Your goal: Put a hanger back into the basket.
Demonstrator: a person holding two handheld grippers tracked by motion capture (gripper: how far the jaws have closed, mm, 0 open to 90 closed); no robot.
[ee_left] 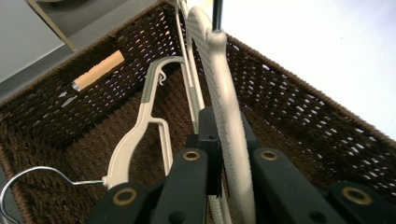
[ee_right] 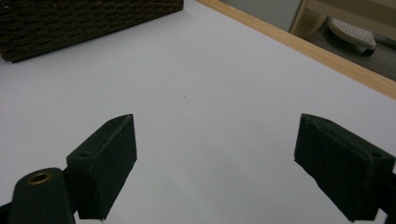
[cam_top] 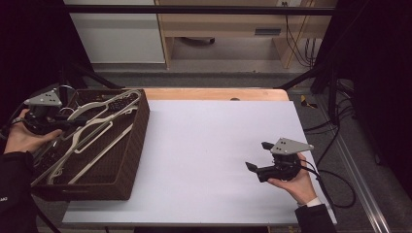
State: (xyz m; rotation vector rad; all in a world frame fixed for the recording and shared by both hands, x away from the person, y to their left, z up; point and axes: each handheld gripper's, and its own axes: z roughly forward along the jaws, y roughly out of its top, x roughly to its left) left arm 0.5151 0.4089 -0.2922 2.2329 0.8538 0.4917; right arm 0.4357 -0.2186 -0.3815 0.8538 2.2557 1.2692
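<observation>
On the left side of the table sits a dark brown woven wicker basket (cam_top: pixel 127 160), rectangular and shallow, resting partly on the white table surface (cam_top: pixel 204 160) and reaching past its left edge. Inside it lie several beige plastic clothes hangers (cam_top: pixel 92 141), overlapping one another at slants, some with thin silver wire hooks.

The left gripper (cam_top: pixel 68 121) hovers over the basket's left rim, held in the person's left hand (cam_top: pixel 22 138), its grey 3-cornered plate on top. In the left gripper view its 2 black jaws are clamped tight on a beige textured hanger arm (ee_left: pixel 224 107) — the arm runs up between the pads and away toward the far wall of the basket, where it leans near the rim. Just beside it, lower in the basket, lies another beige hanger with a grey-edged notch (ee_left: pixel 140 135), flat on the woven bottom, its wire hook (ee_left: pixel 28 179) curling at the near left. A short light wooden dowel (ee_left: pixel 99 70) shows through the far wall of the basket.

The right gripper (cam_top: pixel 256 156) rests well apart from the basket, low over the bare white surface at the right, cradled in the person's right hand (cam_top: pixel 297 184). Its jaws stand wide apart — in the right gripper view nothing lies between the 2 black pads (ee_right: pixel 109 158), just bare table, with the basket's wall (ee_right: pixel 84 21) at the far upper left and the light wooden table edge (ee_right: pixel 299 44) running past.
</observation>
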